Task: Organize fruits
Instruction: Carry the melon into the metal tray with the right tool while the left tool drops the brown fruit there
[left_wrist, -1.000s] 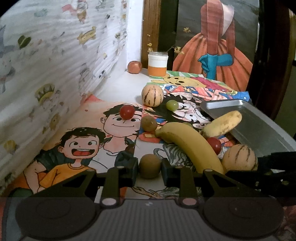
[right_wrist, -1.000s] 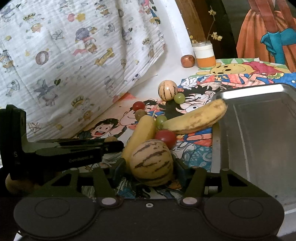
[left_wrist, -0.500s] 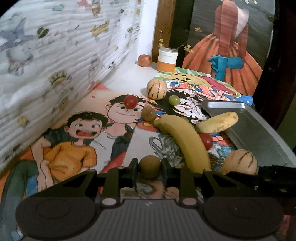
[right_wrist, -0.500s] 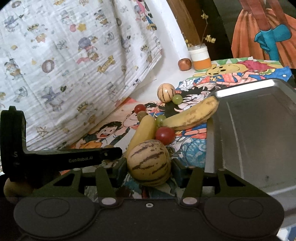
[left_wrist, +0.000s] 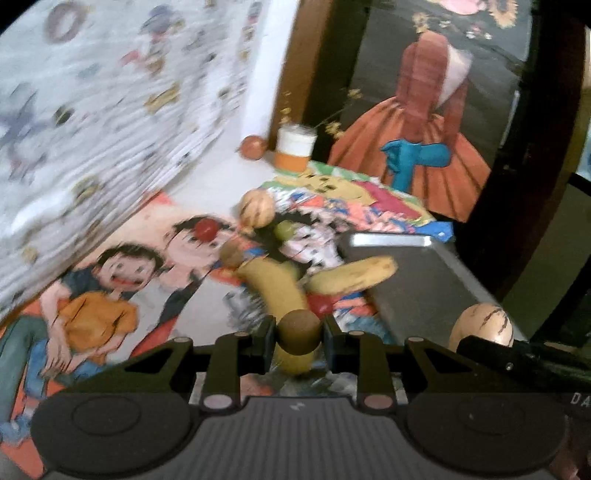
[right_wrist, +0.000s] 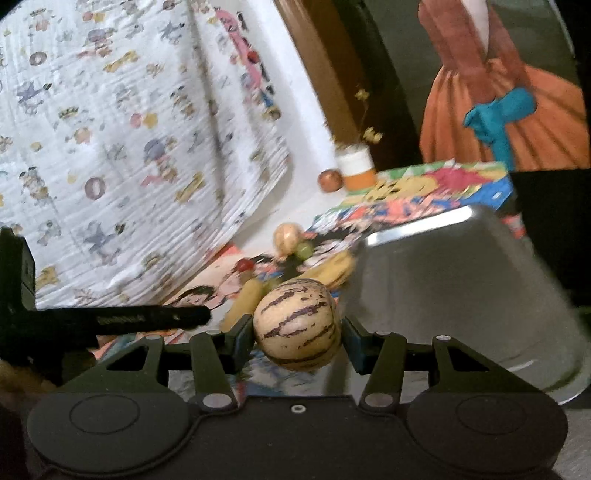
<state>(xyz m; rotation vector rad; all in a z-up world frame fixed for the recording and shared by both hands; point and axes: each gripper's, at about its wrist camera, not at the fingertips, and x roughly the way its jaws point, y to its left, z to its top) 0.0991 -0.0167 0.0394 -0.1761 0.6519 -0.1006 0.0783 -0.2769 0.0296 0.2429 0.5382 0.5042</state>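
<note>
Both grippers have risen and swung toward the tray since a second ago, each carrying its fruit up off the worktop. From the left wrist camera, the left gripper is clamped on a small round brown fruit, dull and matte, held in the air above the near end of a yellow banana. From the right wrist camera, the right gripper grips a striped melon, cream-coloured with dark purple streaks, its pads pressing both flanks; it hangs by the tray's near left corner.

Beneath them the worktop is white, covered in bright cartoon posters. A white cloth printed with small cartoon figures hangs along the left side, and a picture of a figure in an orange dress stands at the back.

On the right sits a metal tray; its visible floor is bare. A second, speckled banana rests with its tip on the tray's left rim. At the far corner stands a white and orange jar with a reddish-brown fruit just beside it.

Loose on the posters lie another striped melon, a green grape touching it, a red tomato and a second one between the bananas.
</note>
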